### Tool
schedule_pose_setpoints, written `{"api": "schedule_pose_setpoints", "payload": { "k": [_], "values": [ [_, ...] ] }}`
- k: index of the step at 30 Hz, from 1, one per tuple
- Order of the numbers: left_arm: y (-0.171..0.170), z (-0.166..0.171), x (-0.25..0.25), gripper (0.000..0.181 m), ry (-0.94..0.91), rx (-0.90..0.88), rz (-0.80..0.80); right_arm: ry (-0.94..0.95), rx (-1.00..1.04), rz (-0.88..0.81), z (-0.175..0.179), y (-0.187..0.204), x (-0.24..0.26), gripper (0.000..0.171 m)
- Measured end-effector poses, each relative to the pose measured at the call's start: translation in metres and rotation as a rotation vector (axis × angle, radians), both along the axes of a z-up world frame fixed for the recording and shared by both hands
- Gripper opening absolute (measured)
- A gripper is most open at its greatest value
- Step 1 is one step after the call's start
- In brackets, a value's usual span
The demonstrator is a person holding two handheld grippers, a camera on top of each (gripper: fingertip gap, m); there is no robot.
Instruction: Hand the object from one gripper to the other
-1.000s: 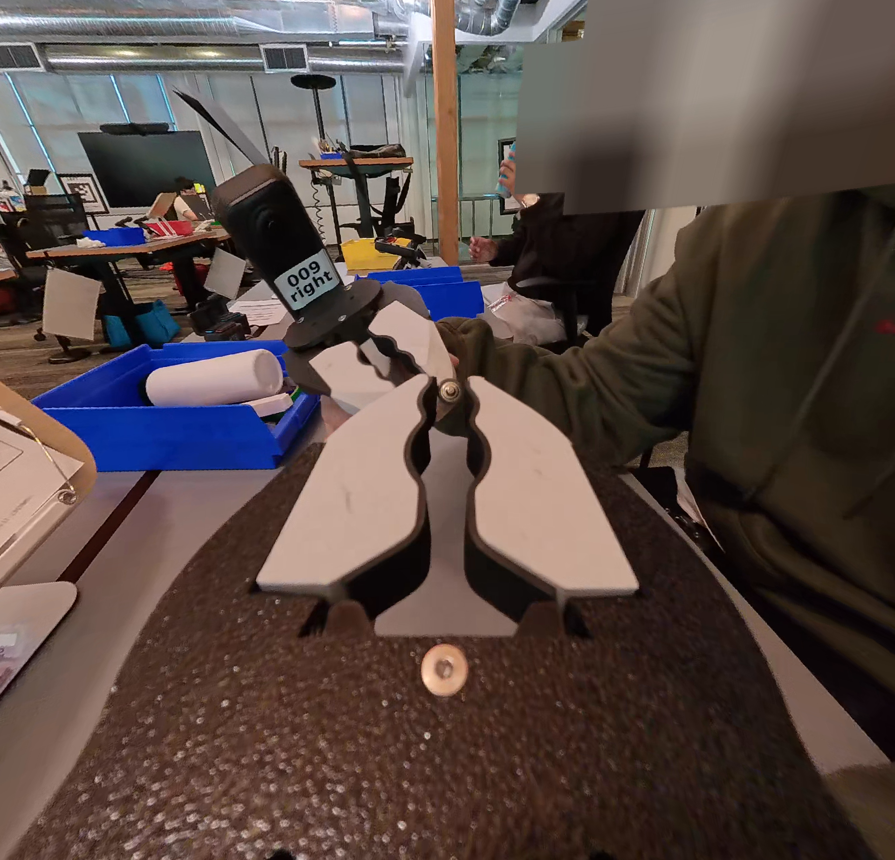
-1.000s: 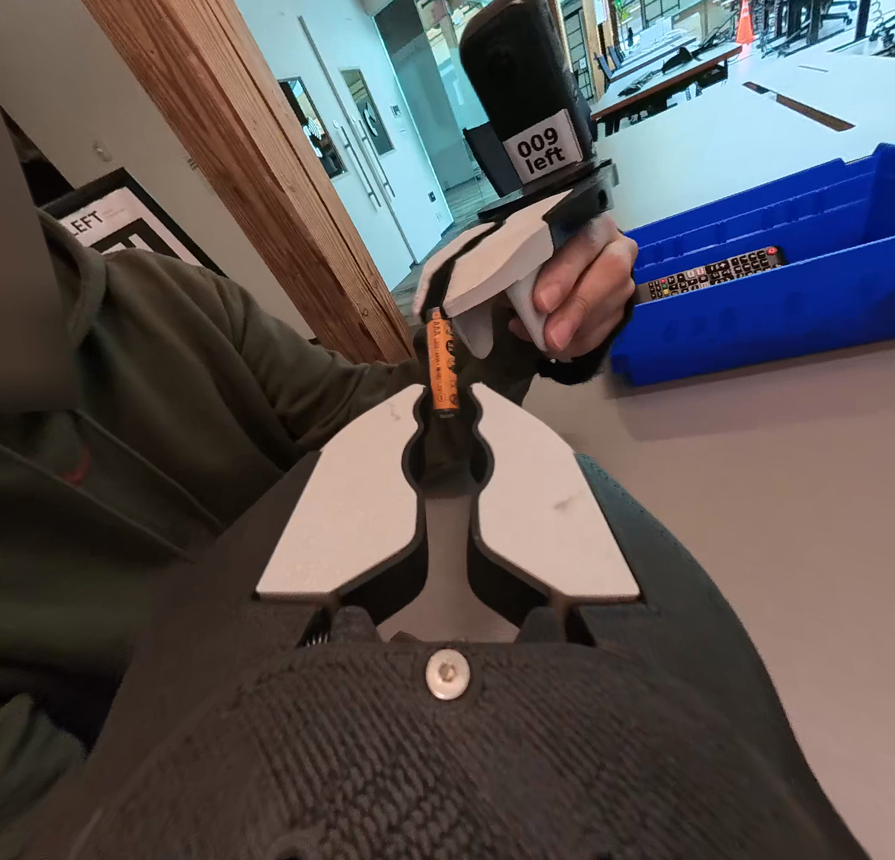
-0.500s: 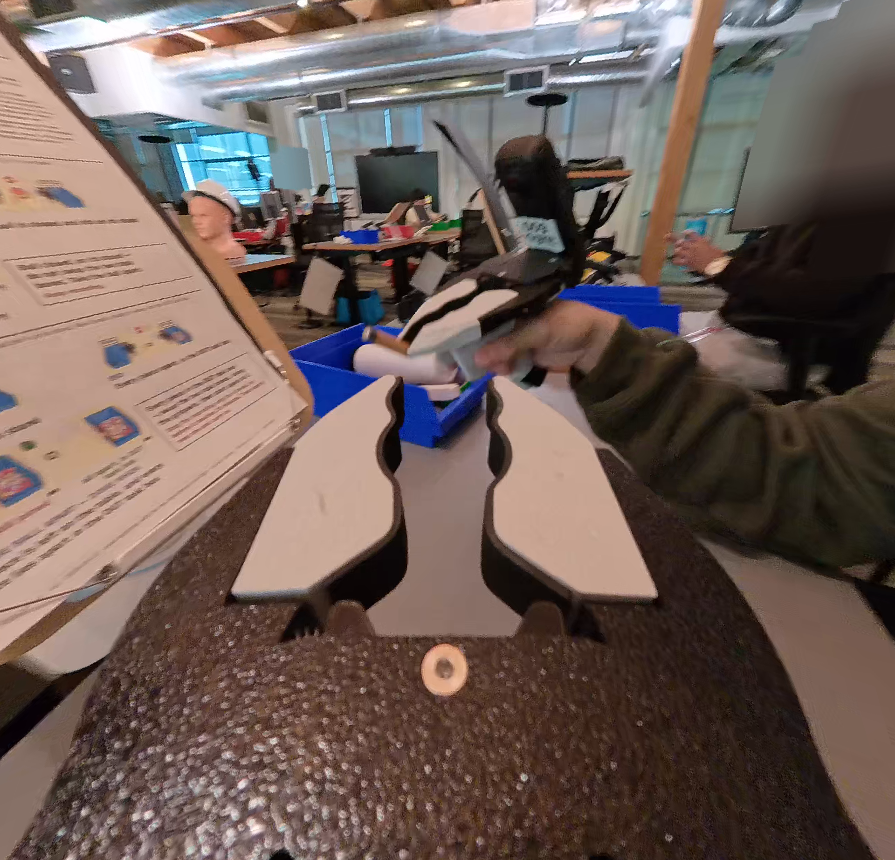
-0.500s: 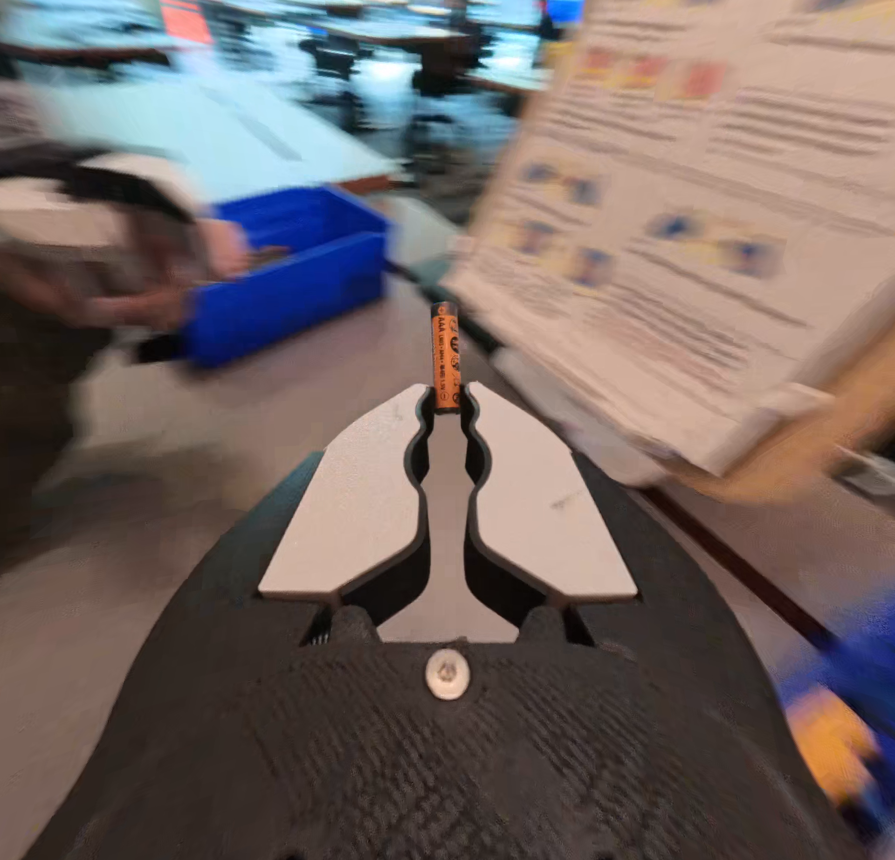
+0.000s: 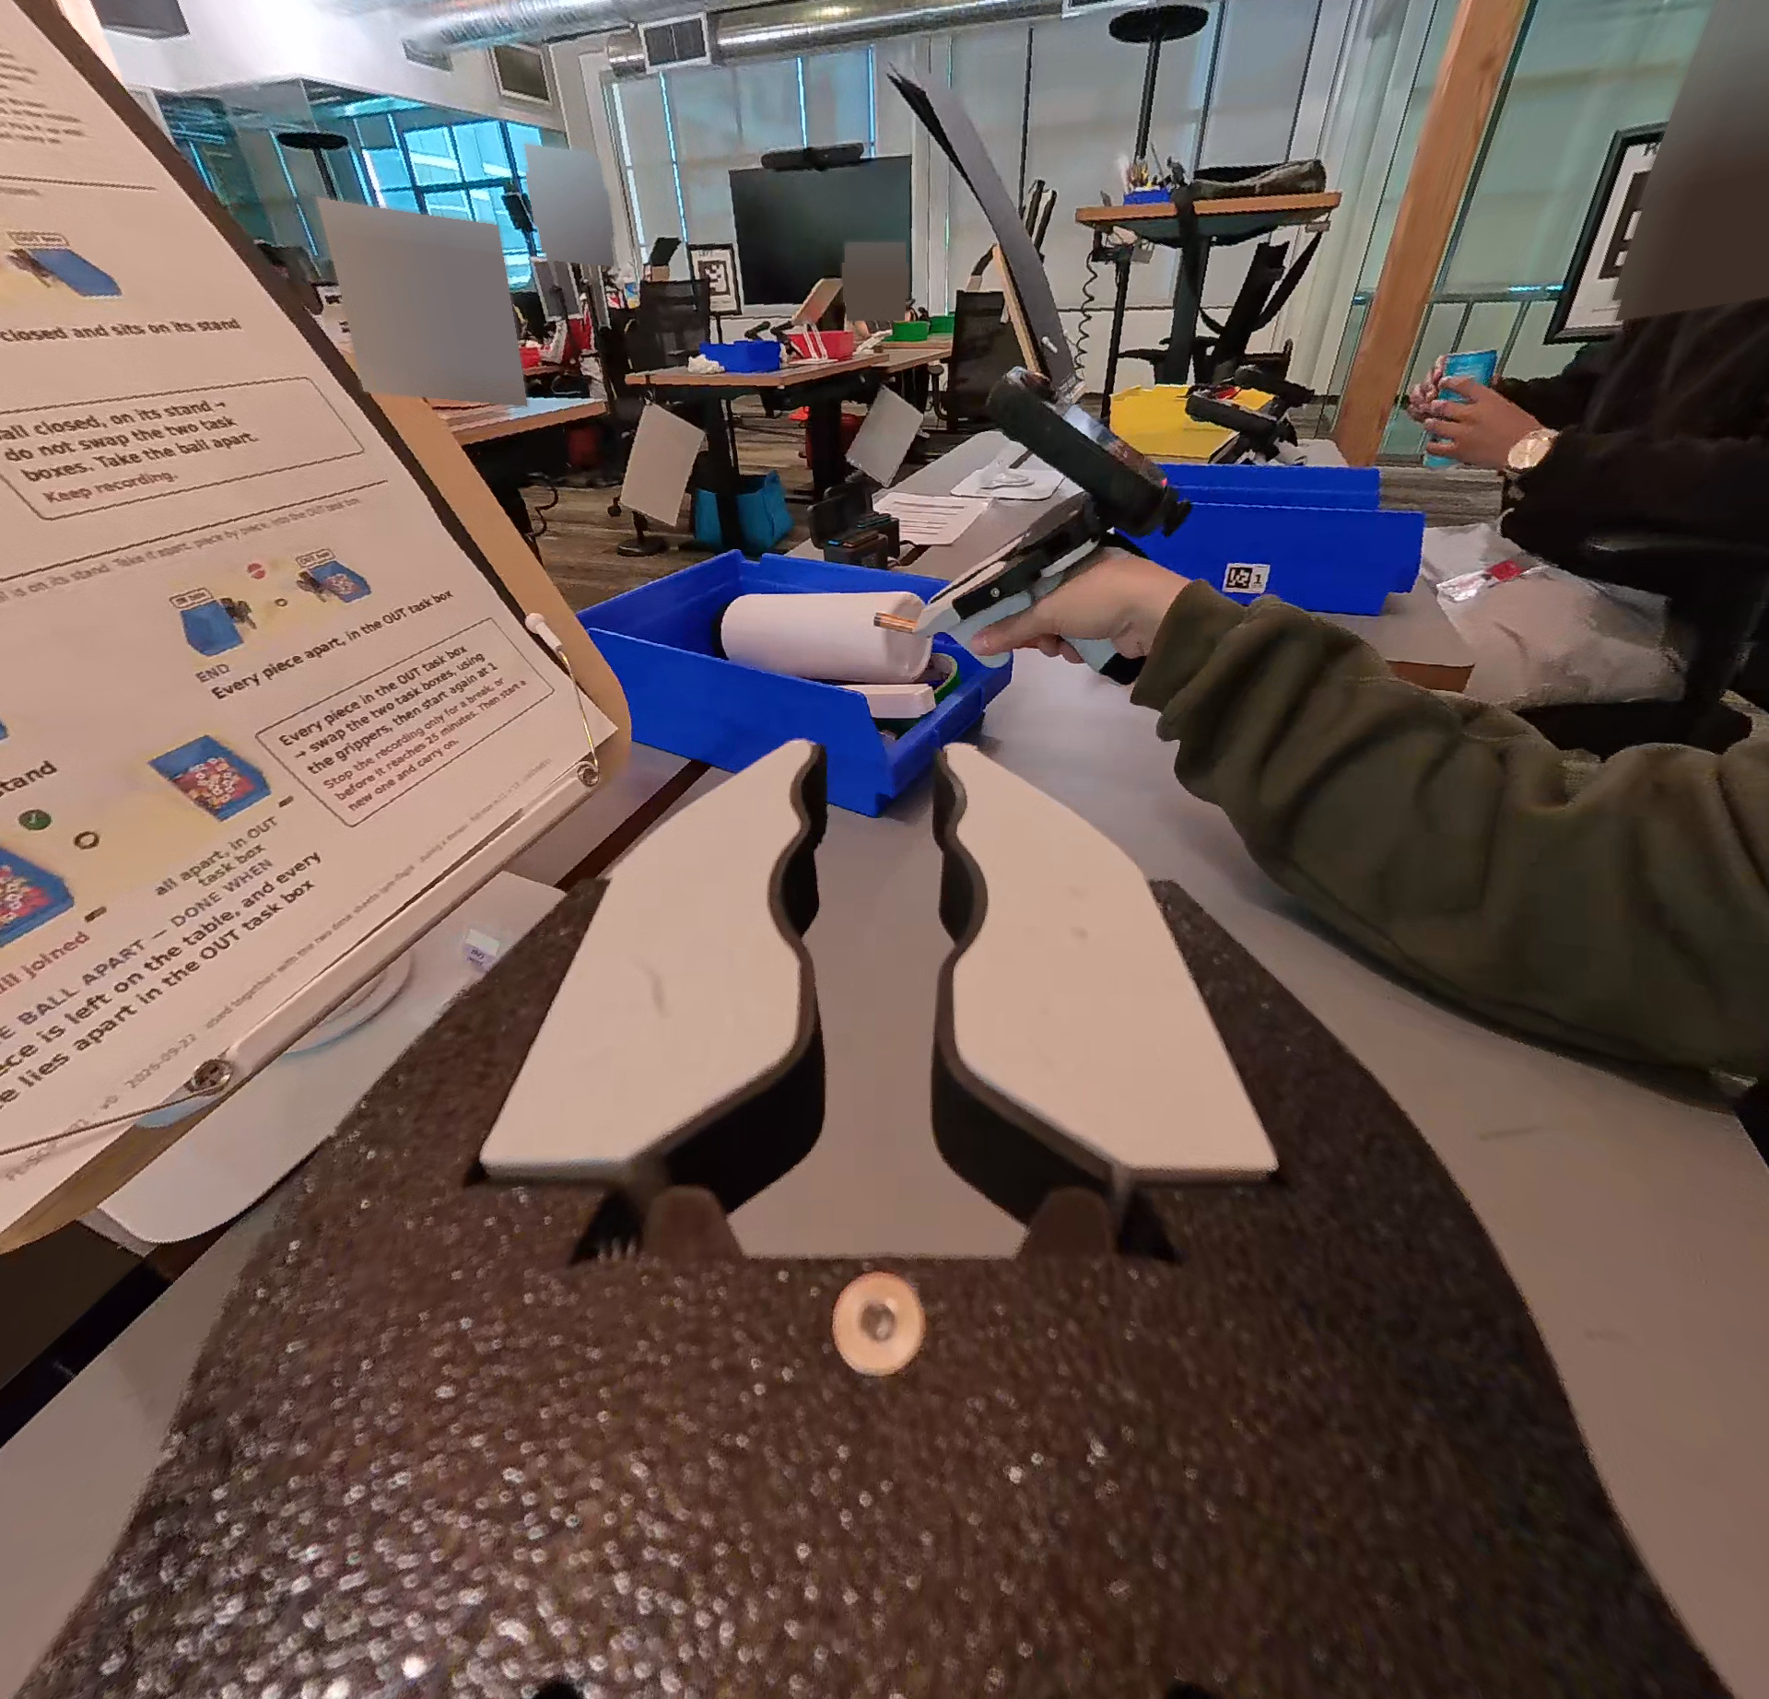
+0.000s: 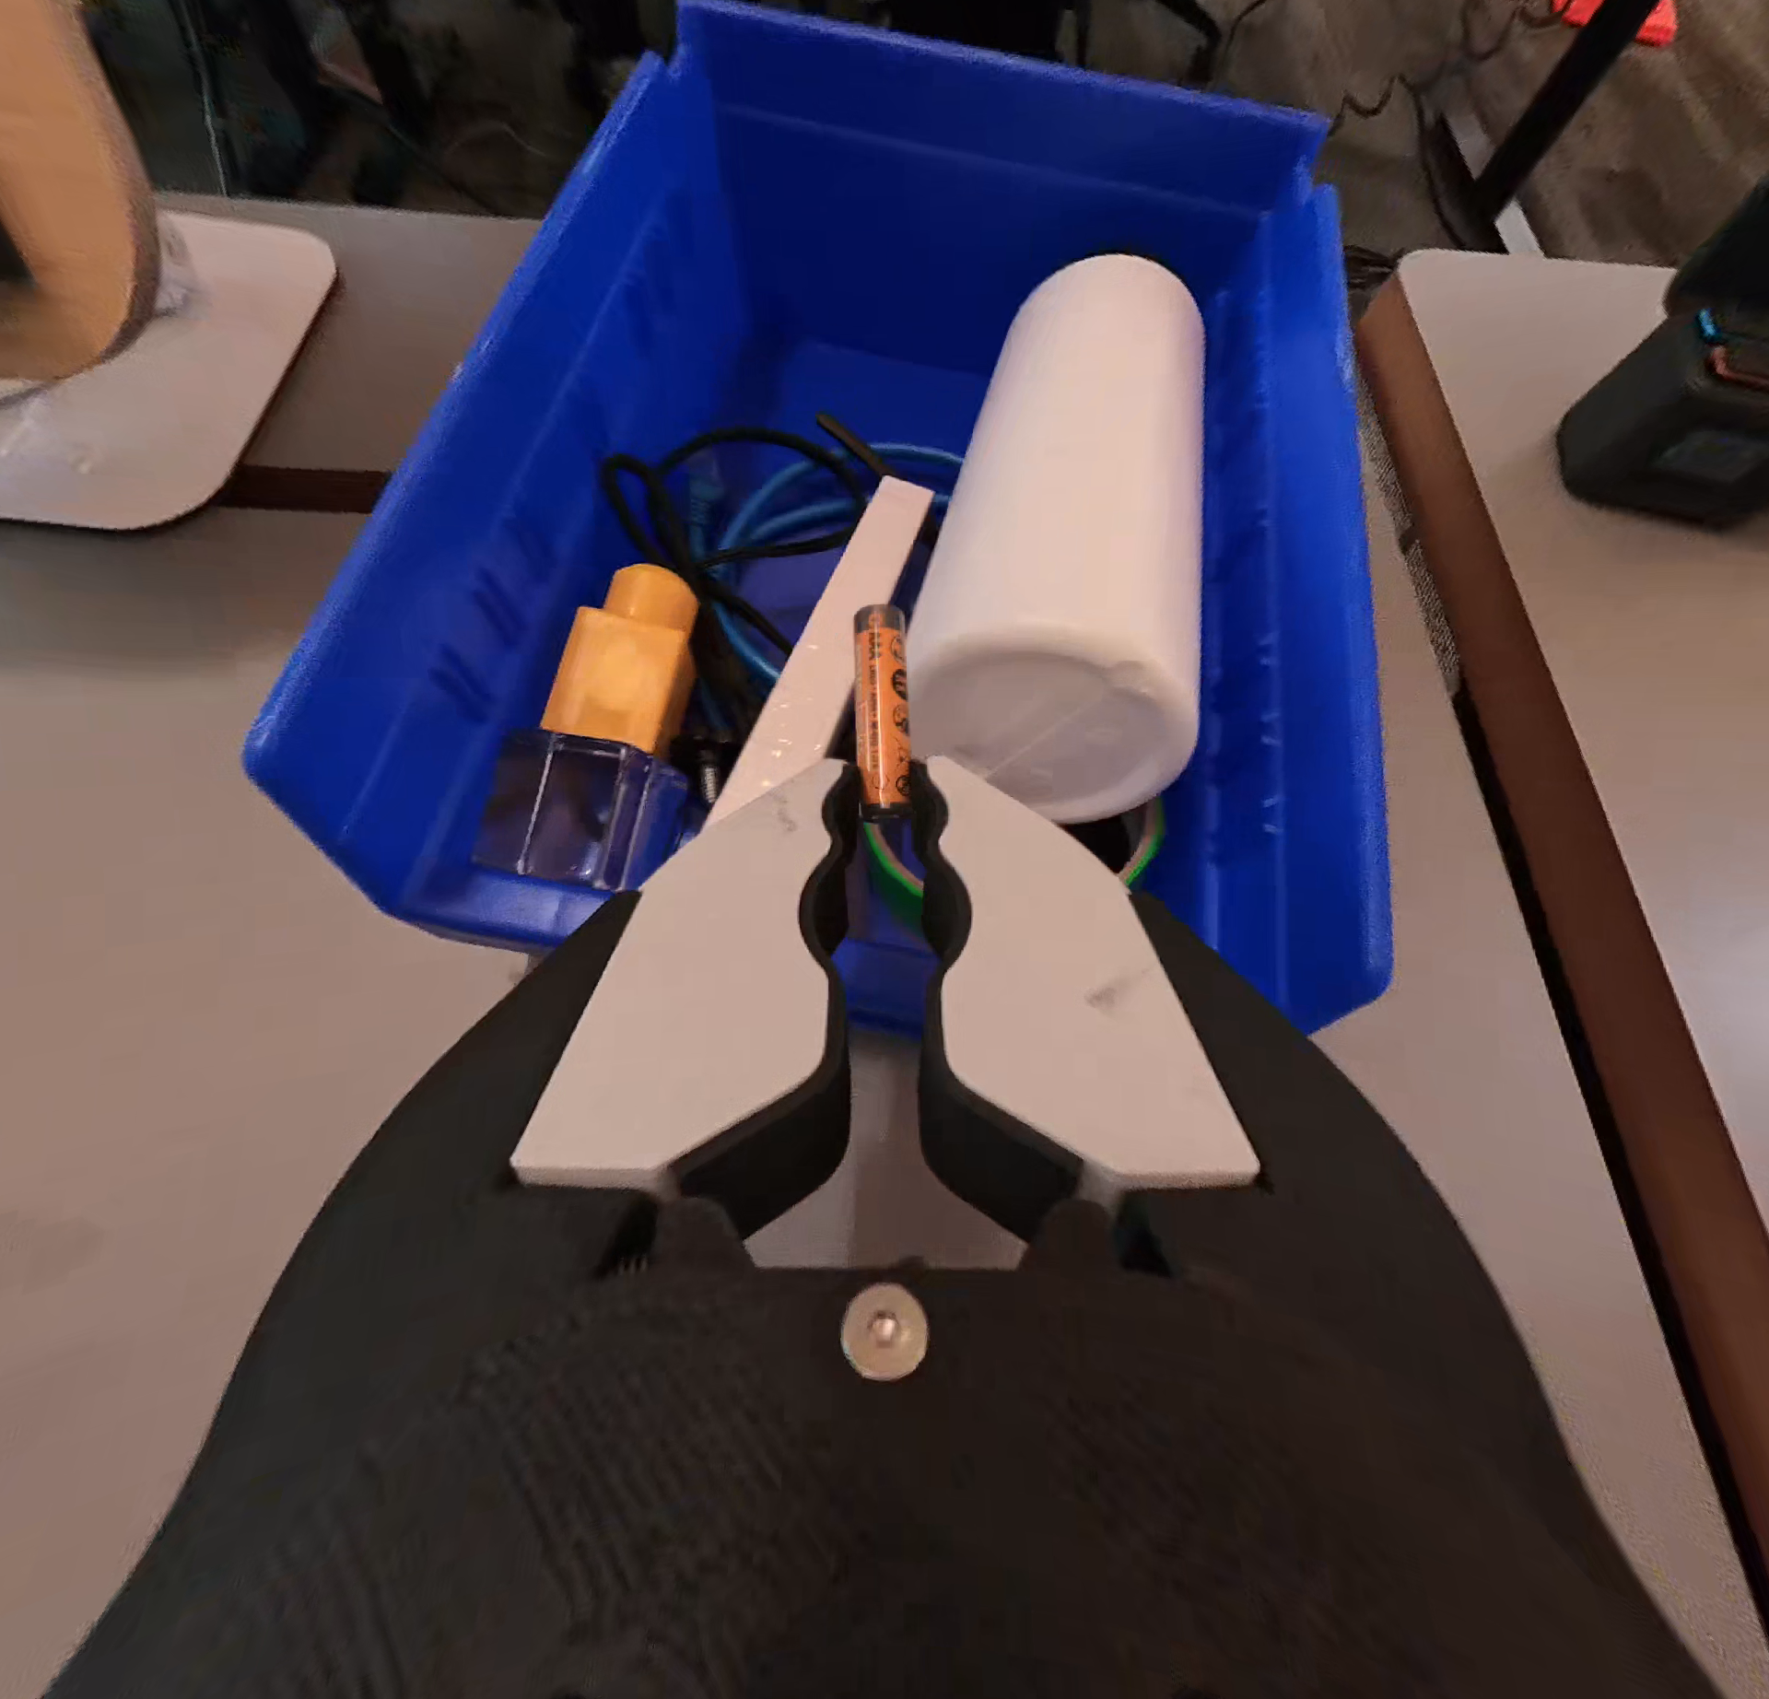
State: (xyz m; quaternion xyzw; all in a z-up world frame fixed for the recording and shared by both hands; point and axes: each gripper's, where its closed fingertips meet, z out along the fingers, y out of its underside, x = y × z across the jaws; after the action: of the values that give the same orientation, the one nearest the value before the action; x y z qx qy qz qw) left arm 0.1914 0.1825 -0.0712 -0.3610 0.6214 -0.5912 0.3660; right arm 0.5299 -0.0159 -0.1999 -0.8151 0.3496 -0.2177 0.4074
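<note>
My right gripper (image 6: 885, 772) is shut on a small orange battery (image 6: 881, 696), gripped at its lower end and sticking out past the tips. It hangs over the near part of a blue bin (image 6: 459, 543). In the left wrist view the right gripper (image 5: 924, 617) shows farther off over the same blue bin (image 5: 727, 705), the battery's tip (image 5: 895, 619) poking out. My left gripper (image 5: 879, 772) is open and empty, low over the grey table, short of the bin.
The bin holds a white cylinder (image 6: 1072, 543), a blue bottle with a yellow cap (image 6: 603, 744), coiled cables (image 6: 756, 523) and a white flat piece (image 6: 842, 629). An instruction board on a stand (image 5: 220, 600) stands at the left. A second blue bin (image 5: 1302, 543) lies behind. A sleeve (image 5: 1436, 830) crosses the right. About 40 centimeters separates my left fingertips from my right.
The battery has passed from the left gripper to the right. The left gripper opened and drew back. The right gripper swung over the blue bin with the battery.
</note>
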Motion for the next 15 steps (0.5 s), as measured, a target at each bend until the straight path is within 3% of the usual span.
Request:
{"api": "schedule_pose_setpoints", "payload": {
  "k": [2,7,11,15],
  "values": [
    [-0.003,-0.002,0.001,0.02,0.009,0.003,-0.013,-0.012,0.043,-0.011,0.0,0.0,0.004,0.013],
    [-0.003,-0.01,0.006,0.02,0.046,0.021,0.004,-0.048,0.042,0.036,0.011,0.013,-0.002,0.039],
    [0.003,-0.012,0.008,0.02,0.084,0.014,0.051,-0.168,0.124,0.181,0.055,0.05,-0.032,0.045],
    [0.021,-0.013,0.005,0.02,0.15,0.005,0.191,-0.273,0.264,0.432,0.101,0.099,-0.089,0.046]
  ]
}}
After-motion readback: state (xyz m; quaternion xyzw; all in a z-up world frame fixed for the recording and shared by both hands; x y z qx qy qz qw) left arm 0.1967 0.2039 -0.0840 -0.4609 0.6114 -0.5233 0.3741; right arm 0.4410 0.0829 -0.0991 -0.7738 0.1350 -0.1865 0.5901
